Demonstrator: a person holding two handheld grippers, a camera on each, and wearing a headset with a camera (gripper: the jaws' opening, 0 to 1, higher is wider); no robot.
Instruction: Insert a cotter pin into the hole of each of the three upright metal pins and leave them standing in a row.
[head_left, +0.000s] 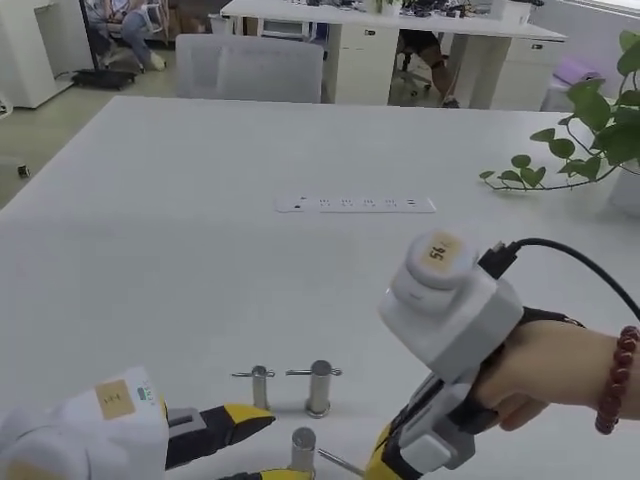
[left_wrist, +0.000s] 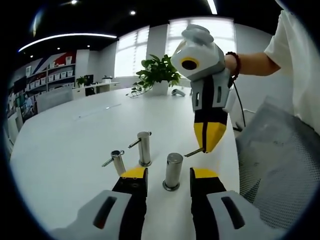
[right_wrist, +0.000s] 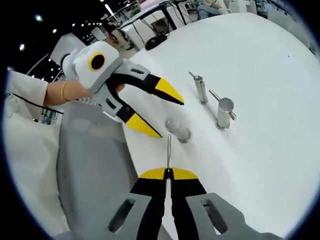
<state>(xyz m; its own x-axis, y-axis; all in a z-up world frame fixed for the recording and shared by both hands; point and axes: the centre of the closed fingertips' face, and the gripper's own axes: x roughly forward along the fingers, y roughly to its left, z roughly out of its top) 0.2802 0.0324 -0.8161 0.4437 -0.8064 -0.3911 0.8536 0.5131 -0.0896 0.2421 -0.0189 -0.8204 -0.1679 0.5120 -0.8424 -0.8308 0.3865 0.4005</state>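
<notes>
– Left gripper (left_wrist: 169, 174), entry one, nearest: its yellow-tipped jaws are standing apart and gripping nothing. Location?
– It is hovering low at the near left of the white table (head_left: 200, 250). One bare metal pin (left_wrist: 173, 170) is standing upright between the two tips, with a gap showing on either side of it.
– Entry two, right gripper (right_wrist: 168, 172)?
– Near right. A hand (head_left: 545, 372) wearing a bead bracelet (head_left: 620, 380) is holding it. Its jaws are pressing together on a cotter pin (right_wrist: 168, 150), which is sticking straight out past the tips. That thin pin is pointing toward the head of the bare metal pin from the right. In the left gripper view a small gap is showing between the two.
– Entries three and four?
– Two more upright pins are standing side by side just beyond the bare one: the shorter pin (head_left: 261, 388) to the left, the taller pin (head_left: 319, 390) to the right. The left fitted cotter (head_left: 243, 375) is lying crosswise through the shorter pin's head, and the right fitted cotter (head_left: 297, 372) is doing likewise through the taller one.
– Sundries?
– A power strip (head_left: 355, 204) is lying flat at the table's far centre. A plant (head_left: 590, 130) is trailing leaves over the far right. A grey chair (head_left: 250, 65) is standing beyond the far edge.
</notes>
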